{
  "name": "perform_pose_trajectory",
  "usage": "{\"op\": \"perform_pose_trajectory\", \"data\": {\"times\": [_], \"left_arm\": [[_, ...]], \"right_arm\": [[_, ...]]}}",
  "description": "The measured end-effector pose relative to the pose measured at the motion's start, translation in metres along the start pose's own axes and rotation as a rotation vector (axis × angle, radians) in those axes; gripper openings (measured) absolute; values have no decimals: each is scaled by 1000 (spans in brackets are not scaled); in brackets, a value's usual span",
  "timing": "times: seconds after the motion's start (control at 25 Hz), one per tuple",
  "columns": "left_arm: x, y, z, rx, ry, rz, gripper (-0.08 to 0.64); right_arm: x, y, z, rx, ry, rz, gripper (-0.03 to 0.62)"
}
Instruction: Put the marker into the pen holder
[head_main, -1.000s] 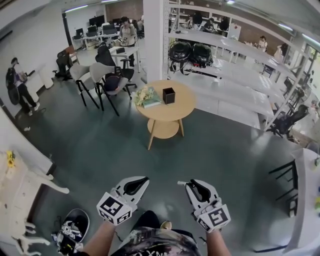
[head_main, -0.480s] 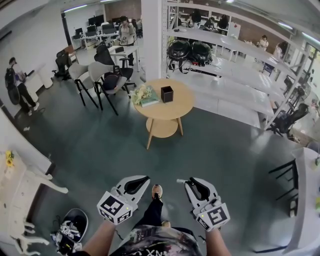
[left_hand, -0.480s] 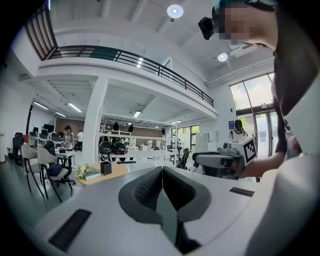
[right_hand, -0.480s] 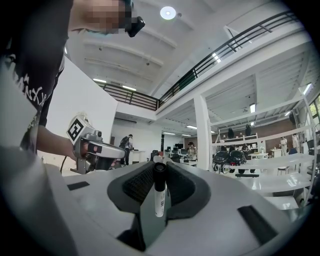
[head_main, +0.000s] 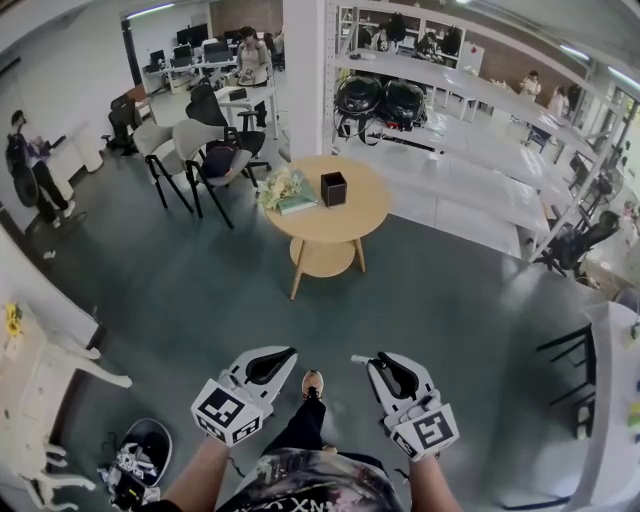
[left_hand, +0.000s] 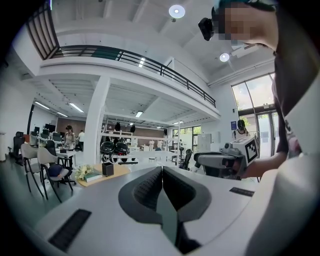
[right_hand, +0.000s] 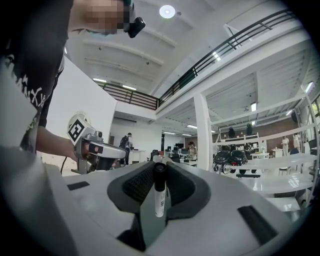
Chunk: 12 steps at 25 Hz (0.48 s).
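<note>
Marker (right_hand: 159, 192): clamped crosswise in fingers of right gripper (right_hand: 160, 169), well apart from pen holder (head_main: 333, 188) on round desk (head_main: 365, 215). Left gripper (left_hand: 162, 175): fingers clenched, empty. Judged light, rigid, smooth; hold mid-barrel, firmly.

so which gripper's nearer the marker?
Right. The right gripper is shut on the marker, which stands between its jaws. The left gripper is off to its left, jaws together, not touching it.
</note>
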<state>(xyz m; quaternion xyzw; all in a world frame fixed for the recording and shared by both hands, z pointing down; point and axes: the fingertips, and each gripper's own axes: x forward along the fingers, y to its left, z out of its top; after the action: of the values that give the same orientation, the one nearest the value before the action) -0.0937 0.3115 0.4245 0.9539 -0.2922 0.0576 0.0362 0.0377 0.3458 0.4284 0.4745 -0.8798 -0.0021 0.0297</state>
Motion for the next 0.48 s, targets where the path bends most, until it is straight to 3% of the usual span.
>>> {"op": "perform_pose_trajectory", "data": {"times": [0.48], "left_arm": [[69, 70, 3, -29, 4, -4, 21]], "right_arm": [[72, -64, -1, 4, 21, 2, 78]]}}
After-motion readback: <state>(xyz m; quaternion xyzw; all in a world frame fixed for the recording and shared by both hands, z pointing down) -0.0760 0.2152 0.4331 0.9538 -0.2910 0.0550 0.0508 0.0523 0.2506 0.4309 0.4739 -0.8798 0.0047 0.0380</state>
